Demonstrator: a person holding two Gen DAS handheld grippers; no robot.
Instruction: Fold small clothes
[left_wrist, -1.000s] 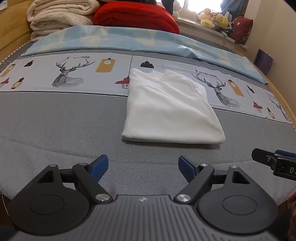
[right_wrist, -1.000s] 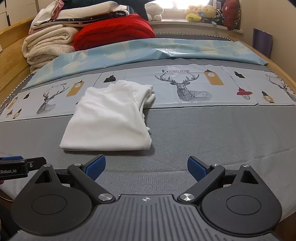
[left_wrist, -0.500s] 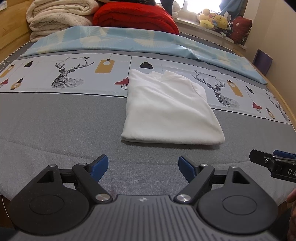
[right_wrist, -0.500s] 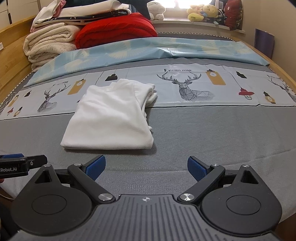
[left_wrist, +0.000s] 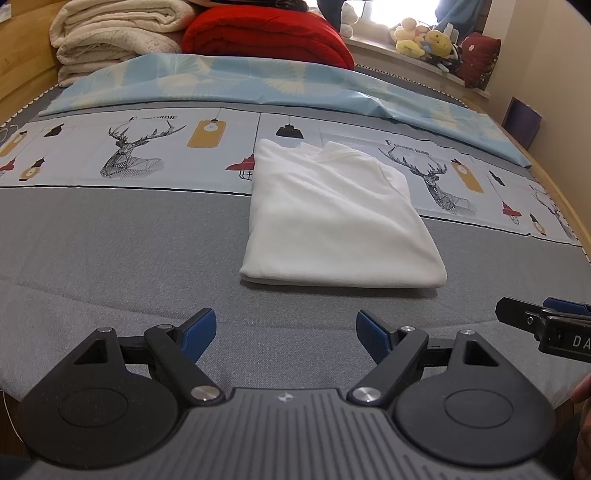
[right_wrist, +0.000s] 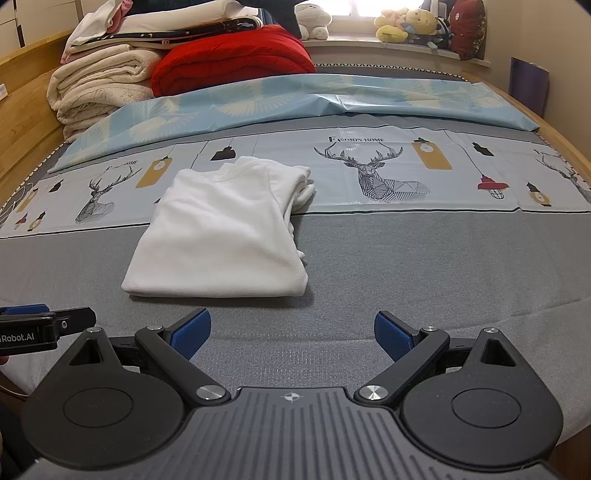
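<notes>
A white garment (left_wrist: 332, 221) lies folded into a neat rectangle on the grey bed cover, its far end on the printed deer strip. It also shows in the right wrist view (right_wrist: 225, 236). My left gripper (left_wrist: 286, 332) is open and empty, near the bed's front edge, short of the garment's near fold. My right gripper (right_wrist: 291, 332) is open and empty, just right of the garment's near edge. Each gripper's tip shows in the other's view: the right one (left_wrist: 543, 321) and the left one (right_wrist: 44, 325).
Folded cream blankets (right_wrist: 99, 88) and a red quilt (right_wrist: 232, 59) are stacked at the head of the bed. A light blue sheet (right_wrist: 295, 103) lies across the bed beyond the deer strip. Plush toys (right_wrist: 406, 22) sit on the window sill. Wooden bed rails run along both sides.
Both grippers have drifted slightly; the garment sits a little nearer and lower in both views. Jaws stay open and the garment has not moved.
</notes>
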